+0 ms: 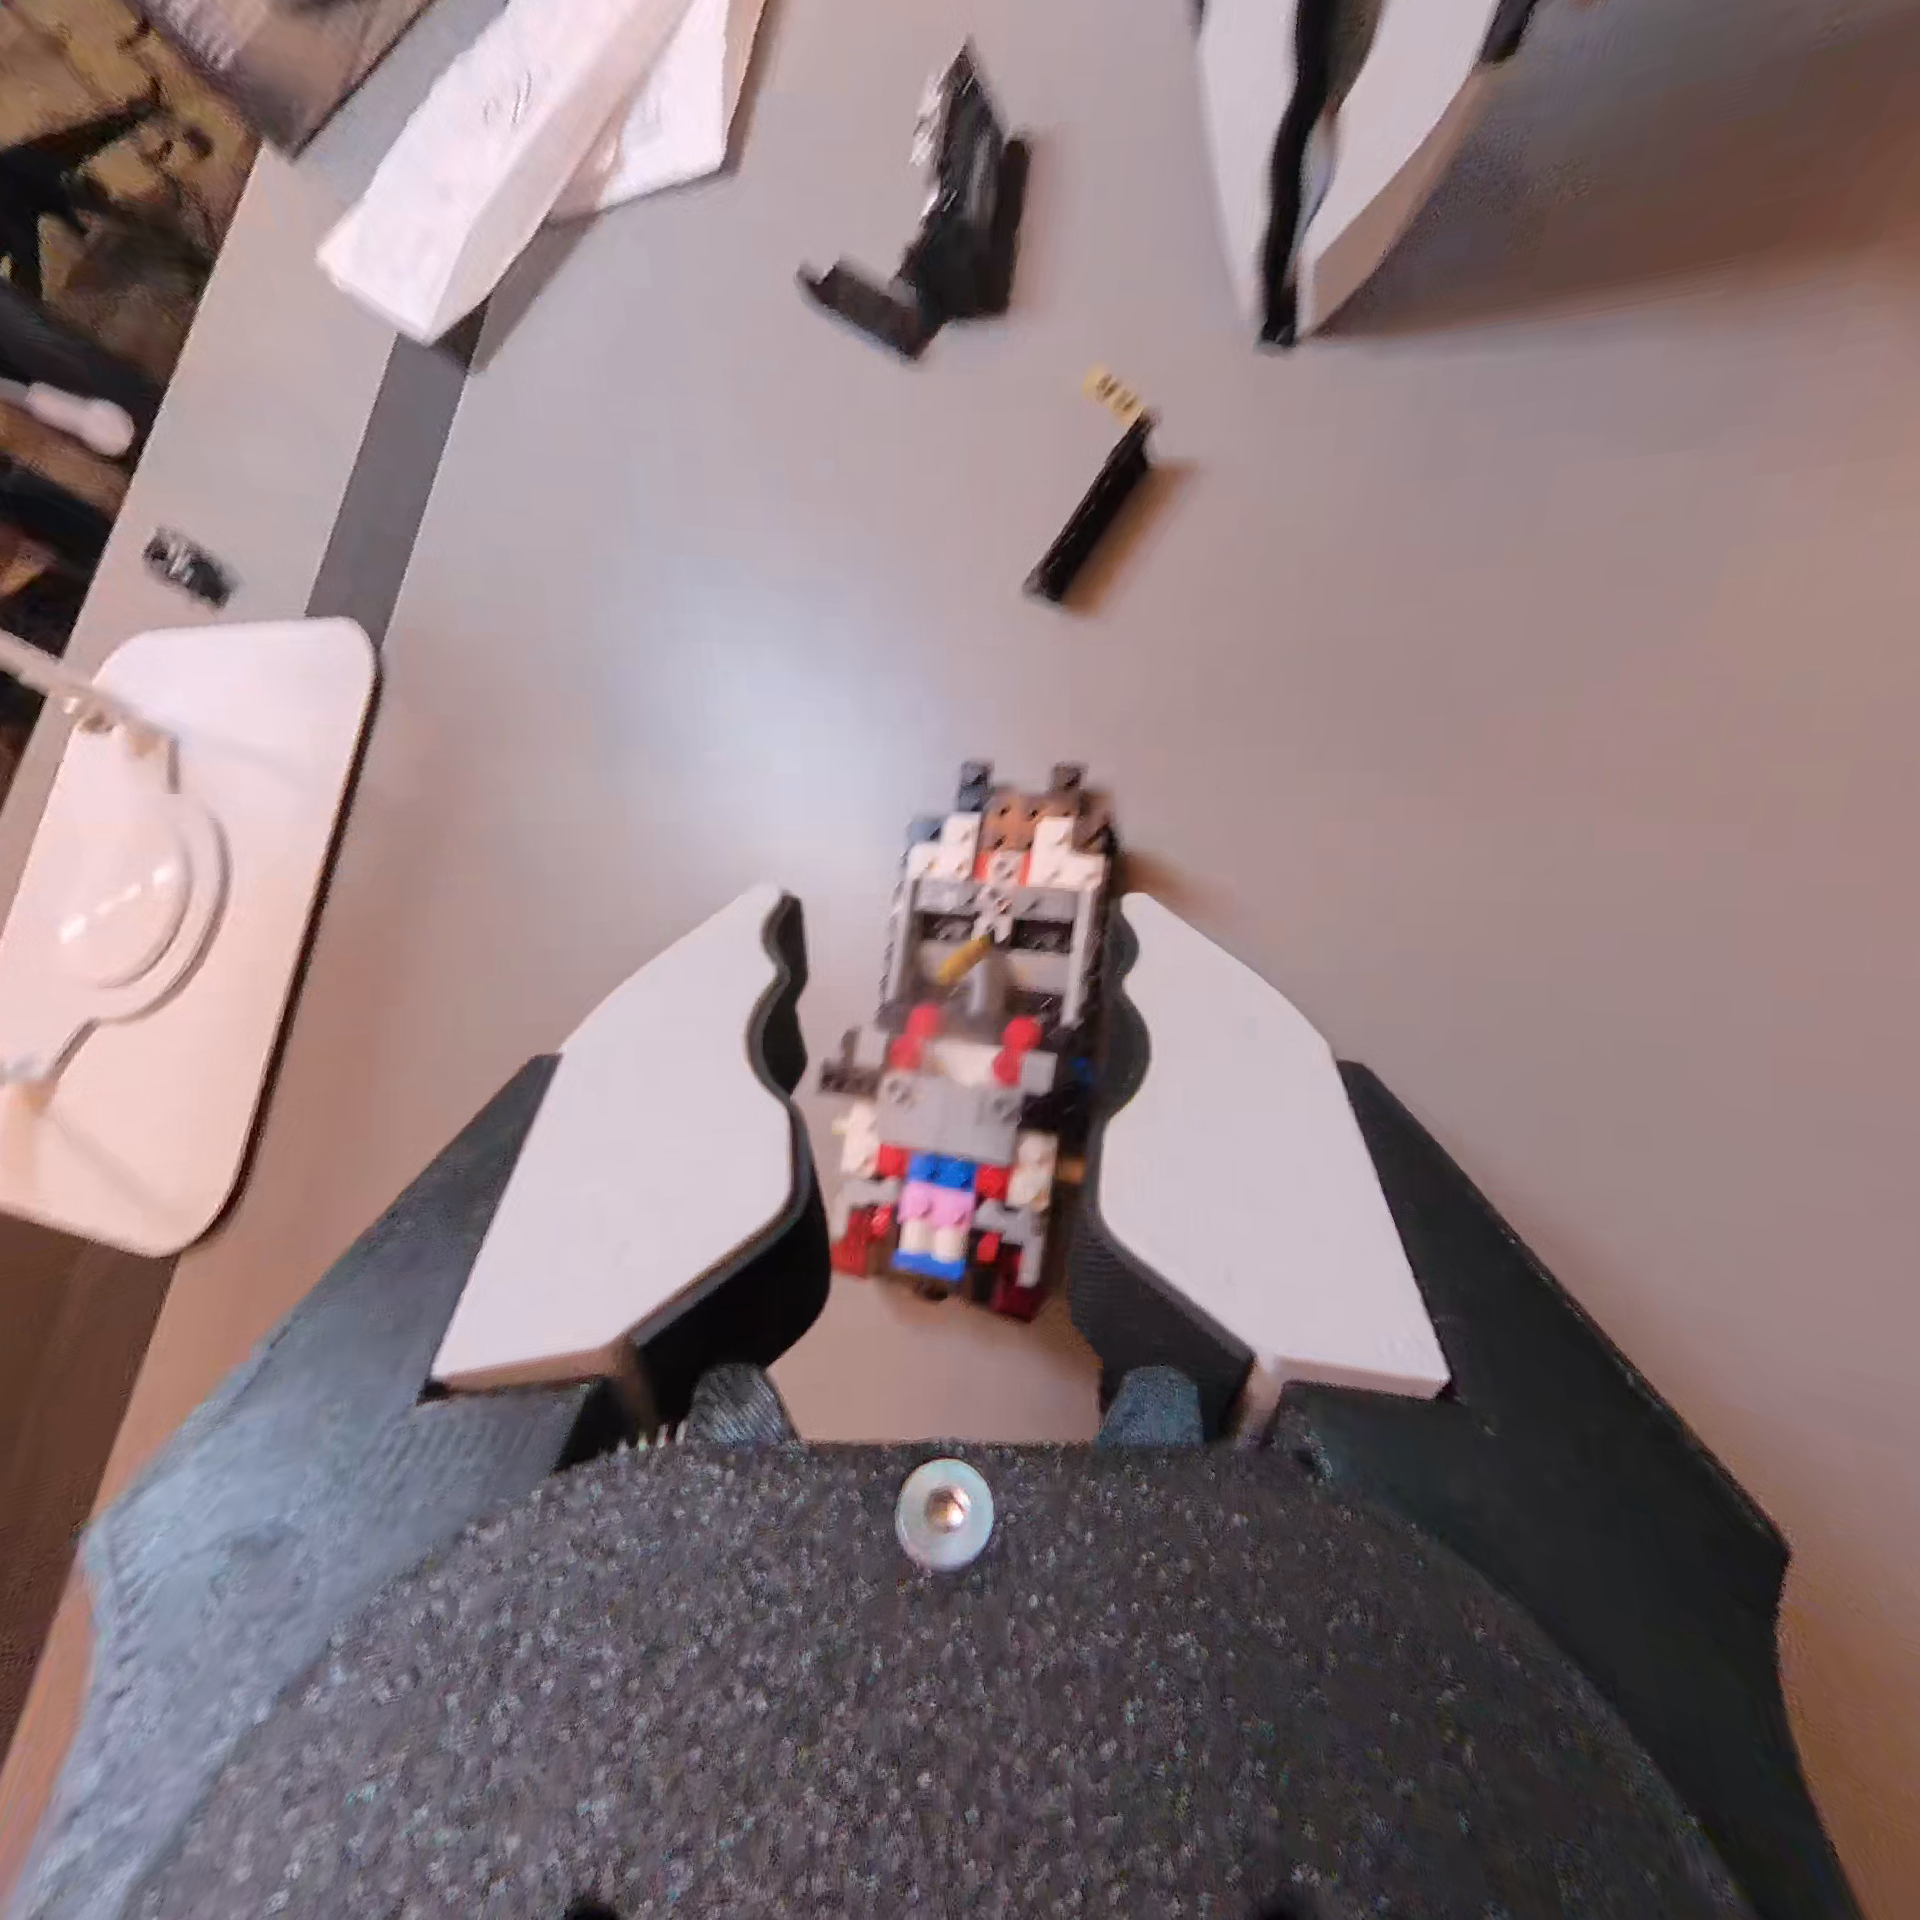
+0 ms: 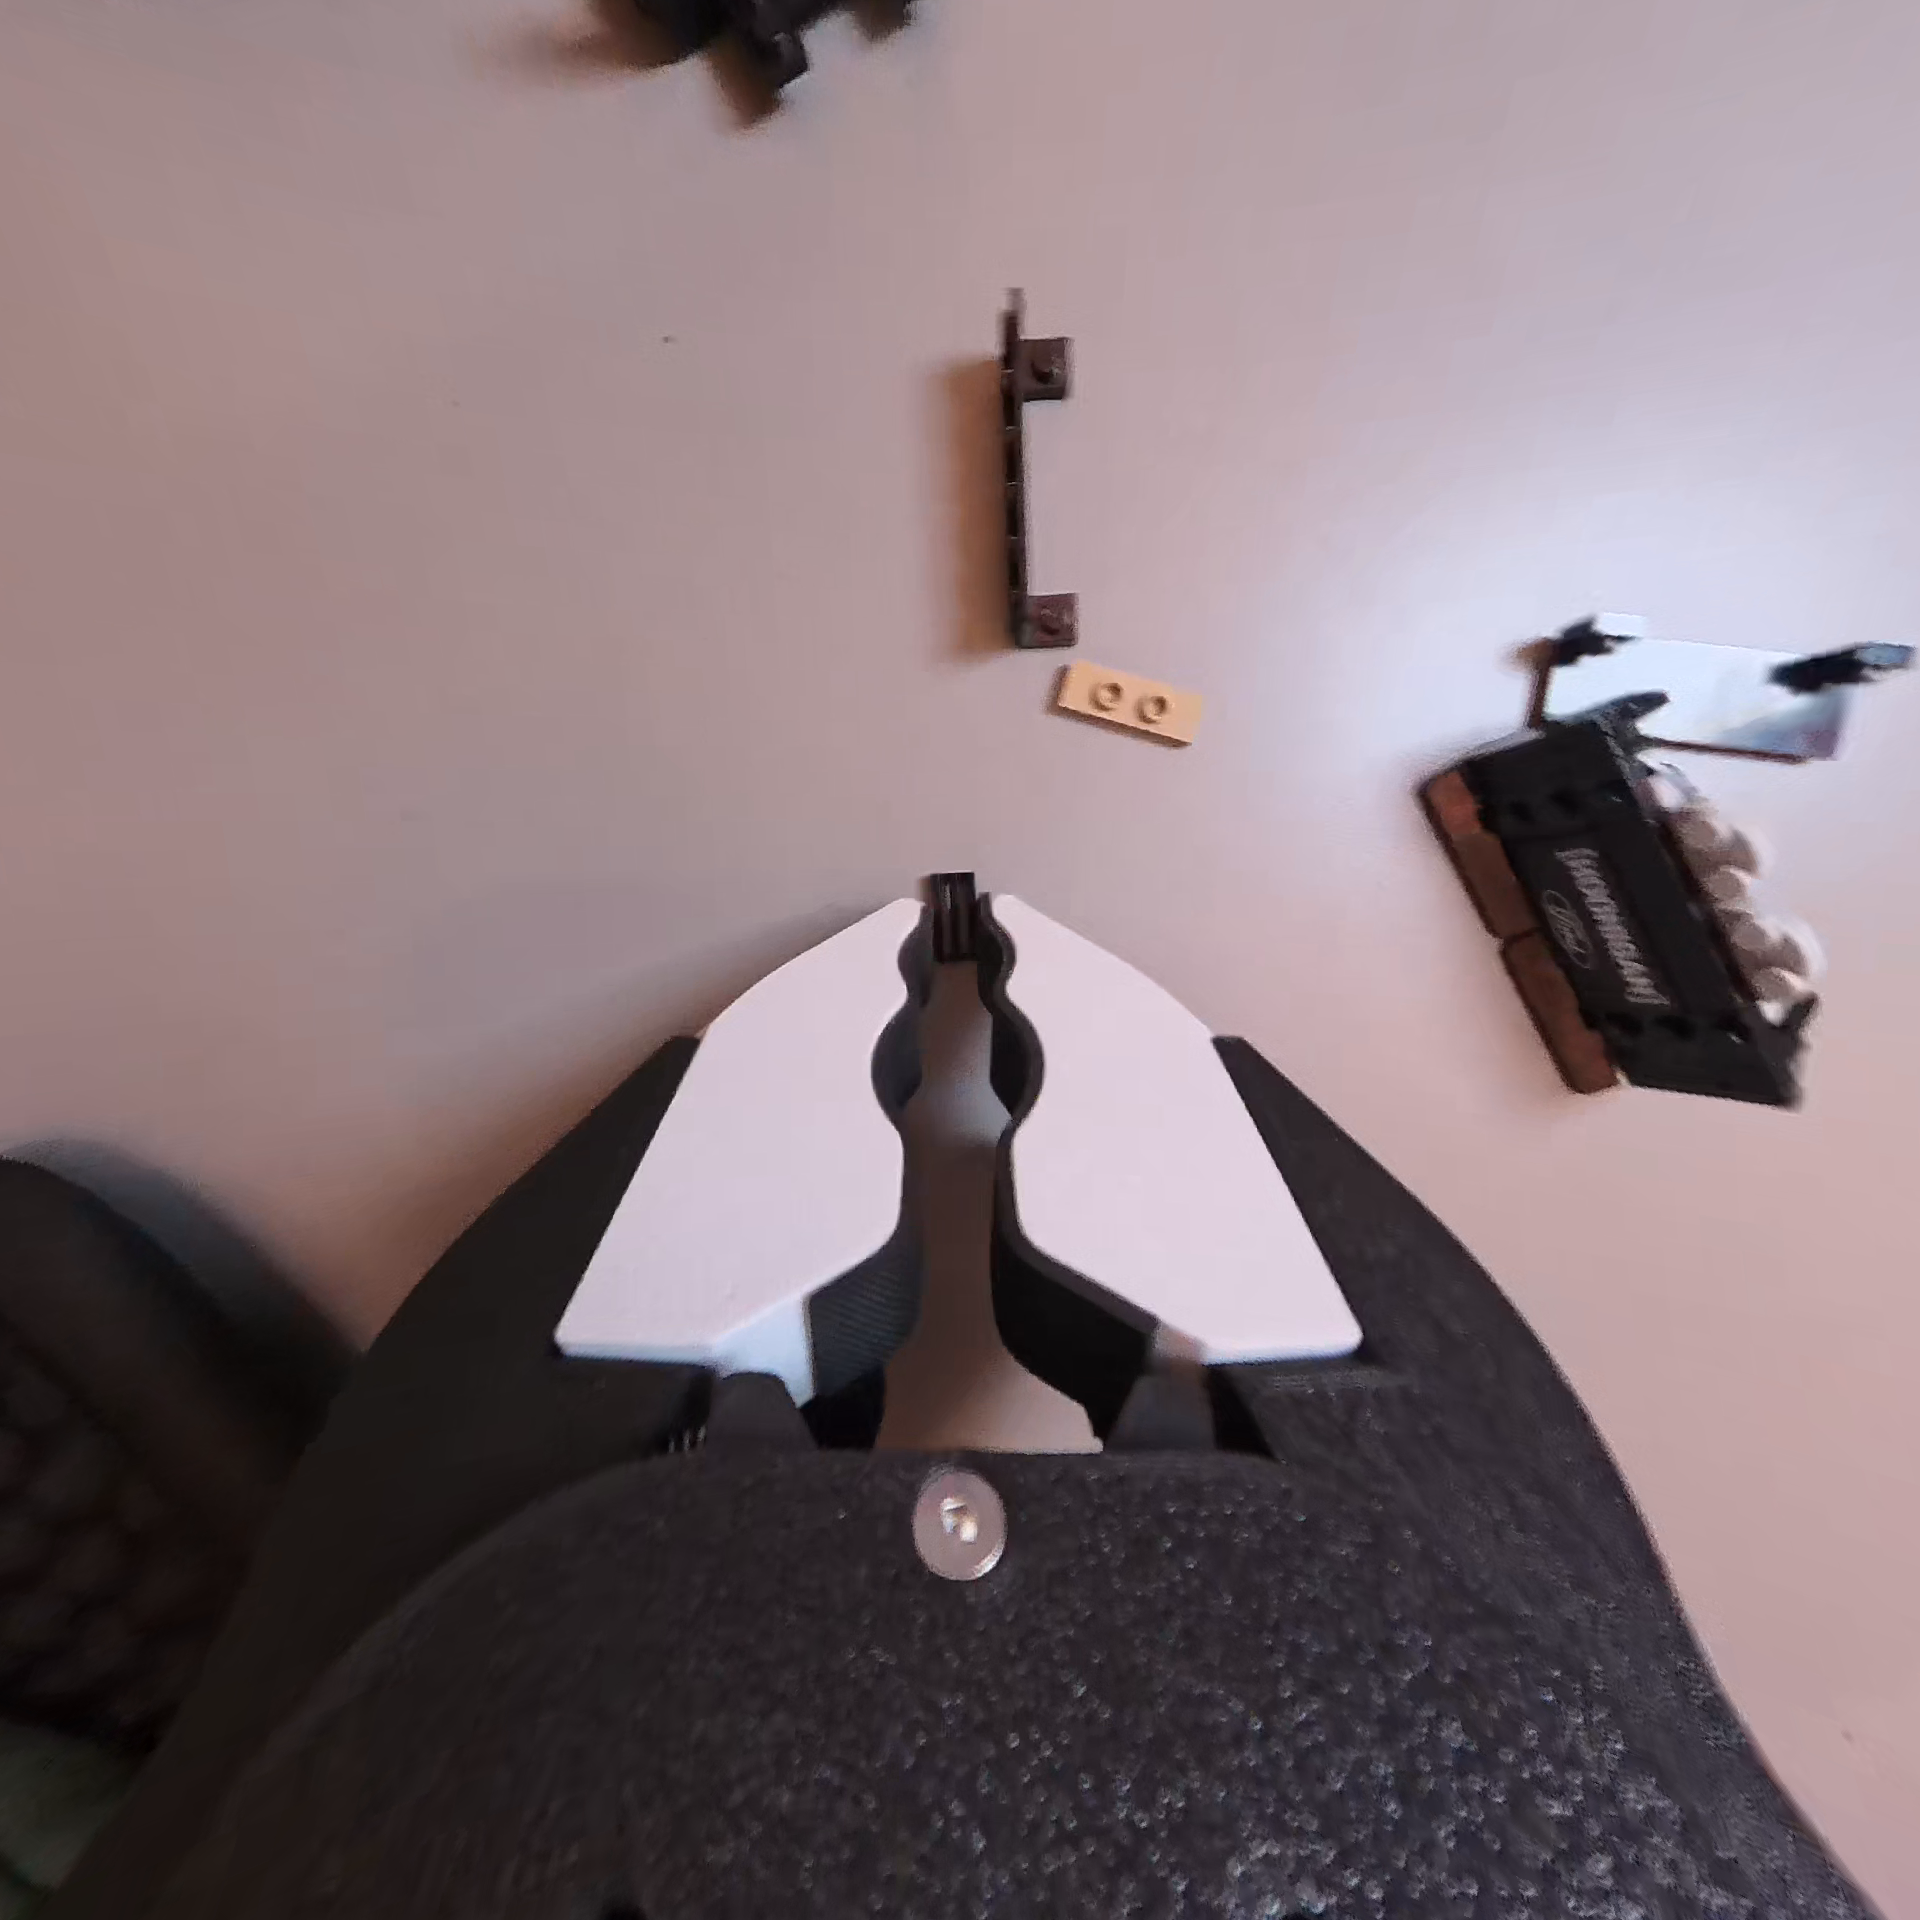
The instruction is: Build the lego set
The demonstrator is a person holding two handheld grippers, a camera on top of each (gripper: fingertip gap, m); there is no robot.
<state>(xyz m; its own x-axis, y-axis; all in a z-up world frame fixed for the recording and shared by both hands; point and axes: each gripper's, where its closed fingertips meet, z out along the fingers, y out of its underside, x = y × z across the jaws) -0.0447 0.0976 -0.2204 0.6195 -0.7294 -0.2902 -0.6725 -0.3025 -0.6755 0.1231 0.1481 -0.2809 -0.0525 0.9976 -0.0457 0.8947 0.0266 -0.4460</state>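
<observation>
Between the spread fingers of the left tool [image 1: 961, 935] lies a many-coloured brick model [image 1: 971, 1049] on the grey counter [image 1: 1455, 831]; its right side looks touching or nearly touching the right finger, while the left finger stands clear, so nothing is gripped. Closing squarely on the model's long sides would likely hold it best. Nearest in the right wrist view, the right tool [image 2: 954, 914] is clenched on a small black piece [image 2: 952, 914] at its tips. Just beyond lies a tan two-stud plate [image 2: 1130, 707], then a long black bar [image 2: 1023, 488]. Right of these sits a black brick assembly [image 2: 1621, 935]
</observation>
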